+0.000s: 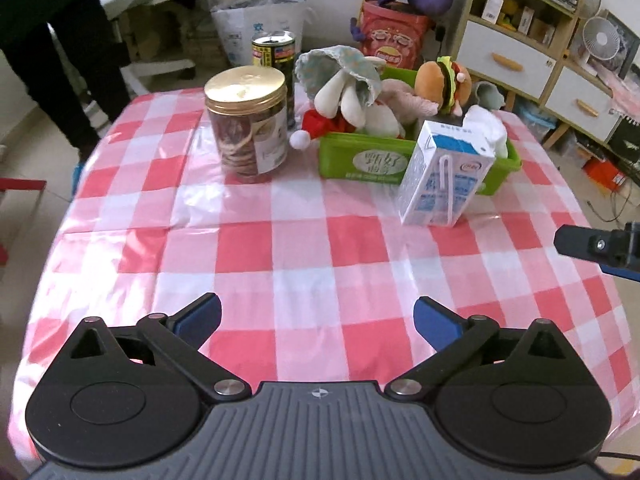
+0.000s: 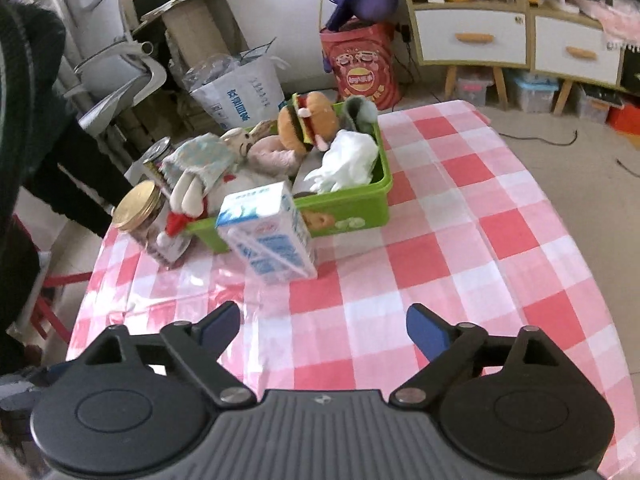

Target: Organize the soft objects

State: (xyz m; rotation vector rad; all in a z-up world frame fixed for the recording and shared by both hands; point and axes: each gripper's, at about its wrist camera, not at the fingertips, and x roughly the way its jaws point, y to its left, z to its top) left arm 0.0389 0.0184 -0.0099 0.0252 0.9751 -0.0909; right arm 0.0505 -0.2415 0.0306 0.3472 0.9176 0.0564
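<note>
Hovering: left hand-held gripper [image 1: 317, 317] spread | right hand-held gripper [image 2: 323, 326] spread | green basket [image 1: 340, 156] apparently holds soft toys [image 1: 348, 88]

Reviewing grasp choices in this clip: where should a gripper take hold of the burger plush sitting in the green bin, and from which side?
Grip the burger plush across its bun, coming from above. It rides high on the pile in the green bin, above the rim, so a side approach would likely meet the wall or the white cloth. Both the left gripper and right gripper are open and empty.

Ahead of the fingers [image 1: 436, 316]: toys [image 1: 348, 92] in bin [image 1: 360, 160], carton [image 1: 444, 176] before it, jar [image 1: 248, 124] left
</note>
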